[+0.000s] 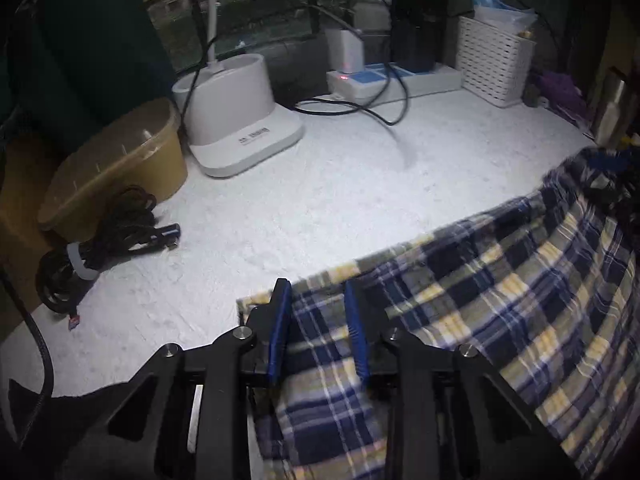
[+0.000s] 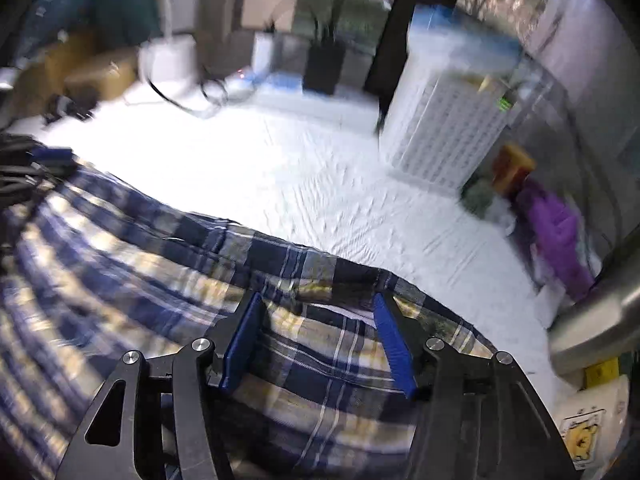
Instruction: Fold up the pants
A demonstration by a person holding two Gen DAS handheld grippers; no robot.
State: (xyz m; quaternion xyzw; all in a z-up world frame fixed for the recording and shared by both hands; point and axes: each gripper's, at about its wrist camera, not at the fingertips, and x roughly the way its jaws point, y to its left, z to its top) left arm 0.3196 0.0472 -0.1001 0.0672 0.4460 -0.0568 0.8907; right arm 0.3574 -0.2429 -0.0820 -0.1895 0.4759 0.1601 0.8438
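The pants (image 1: 500, 292), plaid blue and yellow, lie on the white table (image 1: 320, 184). The left gripper (image 1: 318, 312) has cloth between its narrowly parted blue pads; whether they pinch it is unclear. The right gripper (image 2: 316, 320) stands wide apart over the fabric. A white slatted basket (image 1: 494, 66) holds a blue plastic bag (image 1: 500, 8); the tan bin (image 1: 116, 168) wears a lid.

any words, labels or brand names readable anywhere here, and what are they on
No text can be read for certain.
White lamp base: a small grey printed logo on its front, too small and blurred to read.
White item with the yellow bear sticker: a picture only, no legible words.
Yellow tag above it: blurred, unreadable.
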